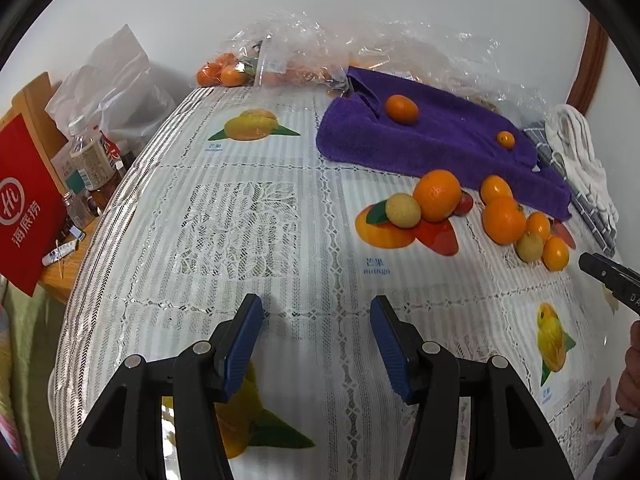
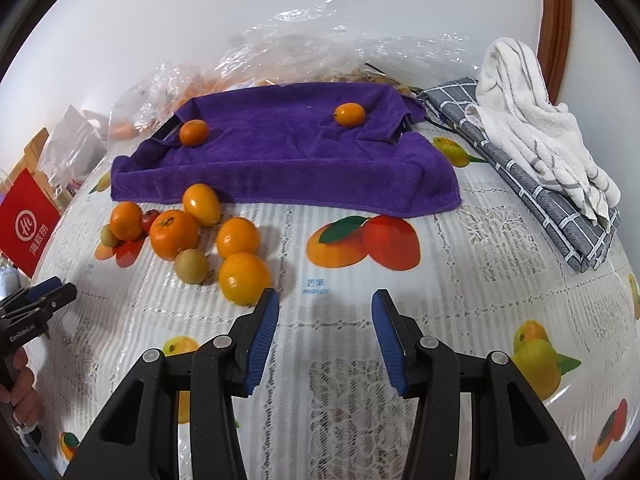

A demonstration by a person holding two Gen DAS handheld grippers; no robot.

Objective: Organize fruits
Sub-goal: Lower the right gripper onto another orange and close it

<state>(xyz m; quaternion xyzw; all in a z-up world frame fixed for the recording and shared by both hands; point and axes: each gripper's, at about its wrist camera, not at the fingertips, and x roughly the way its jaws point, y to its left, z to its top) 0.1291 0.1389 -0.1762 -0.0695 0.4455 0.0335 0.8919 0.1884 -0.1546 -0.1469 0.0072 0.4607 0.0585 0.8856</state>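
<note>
A purple towel [image 2: 288, 152] lies at the back of the table with two small oranges on it [image 2: 193, 132] [image 2: 350, 115]; it also shows in the left wrist view [image 1: 440, 140]. A cluster of oranges [image 2: 244, 278], [image 2: 173, 233] and small greenish fruits [image 2: 191, 266] lies on the tablecloth in front of the towel's left part; the cluster shows in the left wrist view [image 1: 437, 195] too. My right gripper [image 2: 325, 308] is open and empty, its left finger just right of the nearest orange. My left gripper [image 1: 316, 312] is open and empty over bare tablecloth, left of the fruit.
Clear plastic bags [image 1: 288, 52] with more oranges lie behind the towel. A grey checked cloth [image 2: 532, 176] and a white towel [image 2: 532, 120] lie at the right. Bottles [image 1: 92, 160] and a red bag [image 1: 24, 208] stand off the table's left edge.
</note>
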